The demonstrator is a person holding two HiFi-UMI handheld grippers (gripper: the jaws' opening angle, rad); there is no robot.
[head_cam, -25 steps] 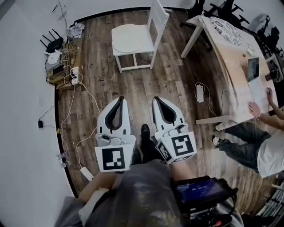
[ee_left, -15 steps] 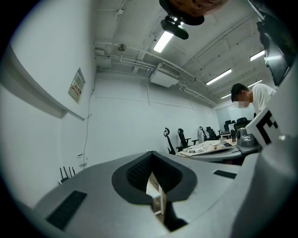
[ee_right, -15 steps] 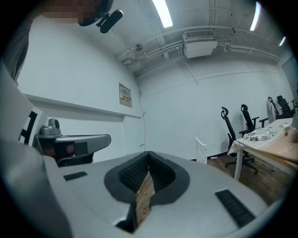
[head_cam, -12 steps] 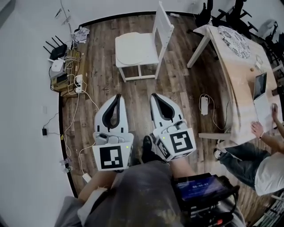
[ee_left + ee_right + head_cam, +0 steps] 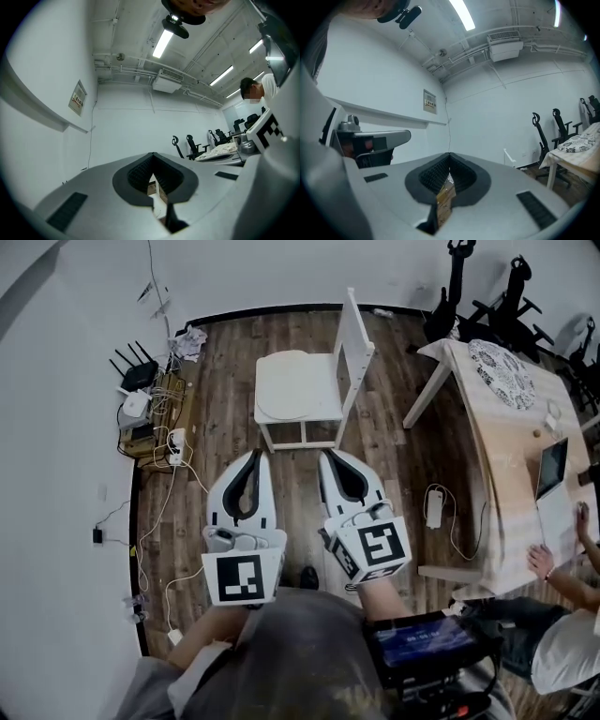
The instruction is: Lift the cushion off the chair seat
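A white wooden chair [image 5: 354, 352] stands on the wood floor ahead of me, its back to the right. A pale round cushion [image 5: 289, 386] lies flat on its seat. My left gripper [image 5: 255, 455] and right gripper [image 5: 329, 455] are held side by side, pointing level at the chair, their tips just short of its front legs. Both are shut with nothing between the jaws. In the left gripper view the left gripper [image 5: 153, 155] has its tips meeting, with only a sliver of floor below them. The right gripper view shows the same of the right gripper [image 5: 449, 154].
A wooden table [image 5: 502, 442] with a laptop and a round patterned mat stands at the right, with a seated person [image 5: 562, 634] at it. A router and tangled cables [image 5: 150, 418] lie by the left wall. A power adapter [image 5: 434, 507] lies on the floor. Office chairs [image 5: 487, 287] stand behind.
Both grippers and I have moved forward toward the chair. The chair now sits lower in the head view, close to the gripper tips. Both jaws stayed shut.
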